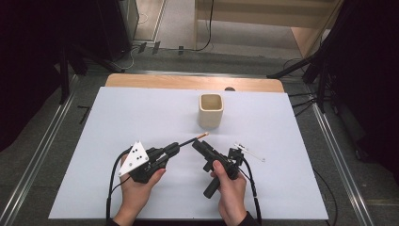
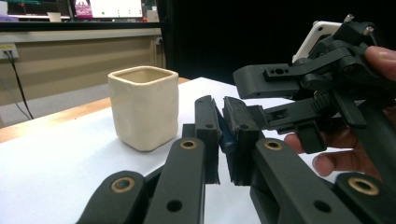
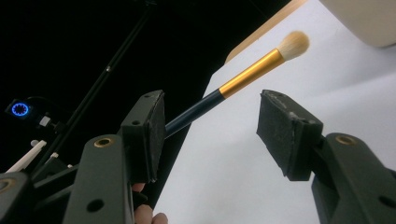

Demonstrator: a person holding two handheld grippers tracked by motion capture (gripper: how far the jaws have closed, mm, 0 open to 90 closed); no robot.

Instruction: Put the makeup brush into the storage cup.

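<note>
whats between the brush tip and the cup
Nothing: in the high view only bare white sheet separates the brush tip from the cup. The left gripper holds the brush by its handle.

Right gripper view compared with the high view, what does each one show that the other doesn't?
Right gripper view: close detail of the brush, with its gold ferrule and pale bristles. The dark handle passes between the open jaws of the right hand-held gripper, and a blue ring light glows in the dark.
High view: the left hand-held gripper clamped on the brush's handle end, the whole cream cup, and a thin white item on the table.
Shared: brush, white table, part of the cup.
</note>
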